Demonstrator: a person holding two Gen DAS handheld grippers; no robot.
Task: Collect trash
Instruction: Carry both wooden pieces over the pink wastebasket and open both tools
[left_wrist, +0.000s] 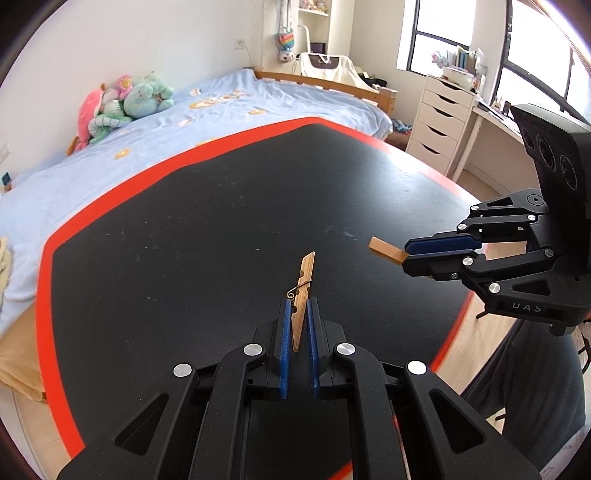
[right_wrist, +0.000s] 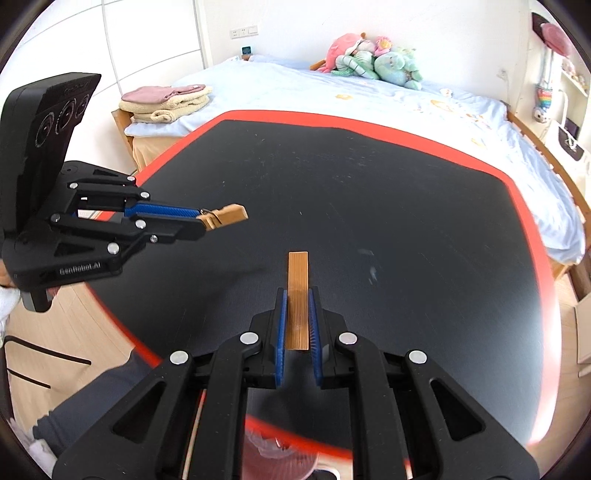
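Note:
My left gripper (left_wrist: 299, 306) is shut on a wooden clothespin half with a wire spring (left_wrist: 303, 291), held above the black table (left_wrist: 184, 229). It also shows in the right wrist view (right_wrist: 201, 221), where the clothespin piece (right_wrist: 225, 216) sticks out past its fingertips. My right gripper (right_wrist: 297, 299) is shut on a flat wooden clothespin strip (right_wrist: 297, 291), also above the table. In the left wrist view the right gripper (left_wrist: 406, 254) holds that strip (left_wrist: 384, 249) at the right.
The black table has a red border (left_wrist: 110, 199). A bed with a blue sheet (left_wrist: 184, 122) and stuffed toys (left_wrist: 122, 103) lies behind it. White drawers (left_wrist: 439, 118) and a desk stand at the right. Folded towels (right_wrist: 166, 101) lie on the bed's corner.

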